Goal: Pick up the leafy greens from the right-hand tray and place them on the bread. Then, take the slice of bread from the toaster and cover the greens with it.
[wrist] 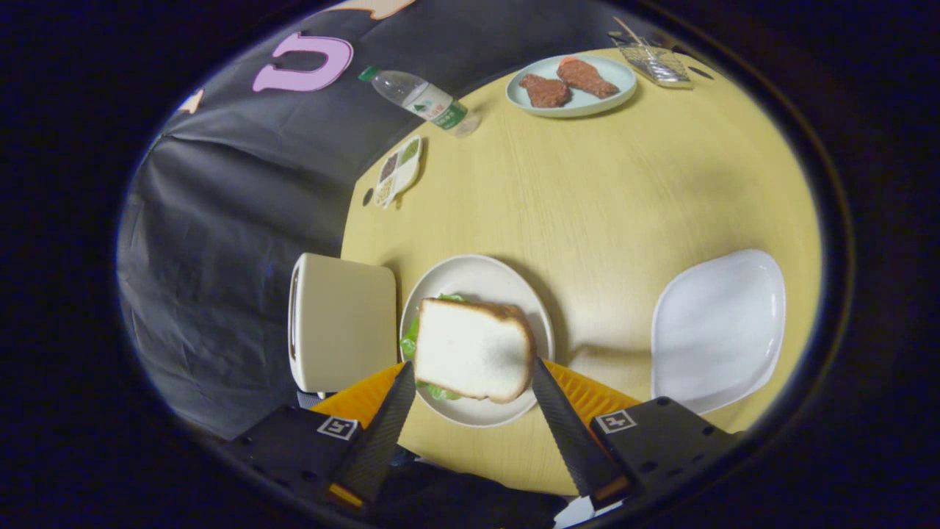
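Note:
A slice of white bread (474, 349) sits between the fingers of my gripper (474, 367), and both fingers press on its side edges. The slice lies over the leafy greens (408, 342), whose green edges poke out at its left and underneath. They rest on a round white plate (477, 275) just ahead of the fingers. Any lower slice is hidden beneath. A cream toaster (341, 319) stands left of the plate. To the plate's right lies a white tray (720, 327) with nothing on it.
The yellow wooden table (602, 198) stretches beyond the plate. At its far side are a pale plate (580, 112) with two pieces of meat, a wire rack (657, 62), a lying water bottle (422, 99) and a small divided dish (399, 170).

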The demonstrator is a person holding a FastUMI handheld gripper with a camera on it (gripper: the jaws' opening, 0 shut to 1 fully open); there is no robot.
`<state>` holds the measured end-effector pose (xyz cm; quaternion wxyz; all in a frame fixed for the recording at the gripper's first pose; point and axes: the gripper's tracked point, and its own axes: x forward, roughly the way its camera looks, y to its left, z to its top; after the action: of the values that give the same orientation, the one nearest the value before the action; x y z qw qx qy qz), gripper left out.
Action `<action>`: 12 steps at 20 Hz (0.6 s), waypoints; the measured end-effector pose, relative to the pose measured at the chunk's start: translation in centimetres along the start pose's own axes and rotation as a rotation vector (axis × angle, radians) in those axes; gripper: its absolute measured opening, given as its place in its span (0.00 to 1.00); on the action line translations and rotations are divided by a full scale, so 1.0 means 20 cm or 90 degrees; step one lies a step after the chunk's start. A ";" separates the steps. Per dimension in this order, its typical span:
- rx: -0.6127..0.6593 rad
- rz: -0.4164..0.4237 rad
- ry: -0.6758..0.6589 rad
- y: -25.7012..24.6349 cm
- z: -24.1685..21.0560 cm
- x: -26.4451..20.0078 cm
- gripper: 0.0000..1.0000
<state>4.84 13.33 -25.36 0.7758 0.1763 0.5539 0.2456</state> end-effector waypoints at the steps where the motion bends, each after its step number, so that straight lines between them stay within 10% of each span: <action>1: -0.012 -0.005 -0.022 0.00 0.03 -0.04 1.00; 12: -0.124 -0.001 -0.396 0.36 0.41 -0.79 1.00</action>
<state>6.98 10.17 -6.54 0.9213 0.1672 0.2644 0.2310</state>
